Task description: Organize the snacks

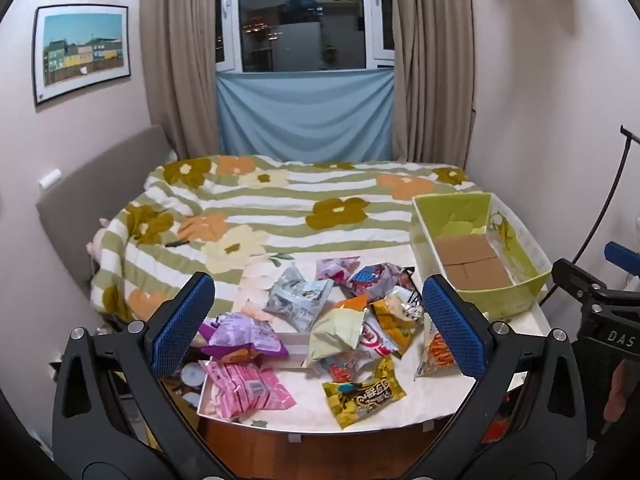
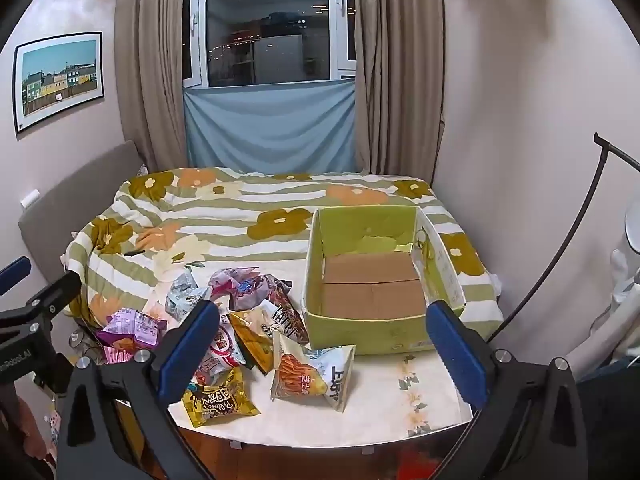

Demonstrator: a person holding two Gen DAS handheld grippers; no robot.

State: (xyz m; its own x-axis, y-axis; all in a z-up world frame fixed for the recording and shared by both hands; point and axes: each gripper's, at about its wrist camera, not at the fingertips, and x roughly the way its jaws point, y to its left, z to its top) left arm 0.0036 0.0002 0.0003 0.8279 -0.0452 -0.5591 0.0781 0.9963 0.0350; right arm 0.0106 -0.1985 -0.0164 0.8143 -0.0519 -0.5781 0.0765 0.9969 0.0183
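Hovering wide open and empty, both jaws face light, crinkly, slippery snacks (image 1: 344, 332); pinch a sealed edge.

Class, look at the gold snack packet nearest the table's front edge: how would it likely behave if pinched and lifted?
The gold snack packet looks puffed with air, so probably light and squashy. Its glossy foil may slip between pads. It lies flat on the table, so it should slide when pushed rather than roll.

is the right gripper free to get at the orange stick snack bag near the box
Probably yes. The right gripper is open and empty, and the stick snack bag lies alone on the table in front of it, with nothing on top, just short of the green box.
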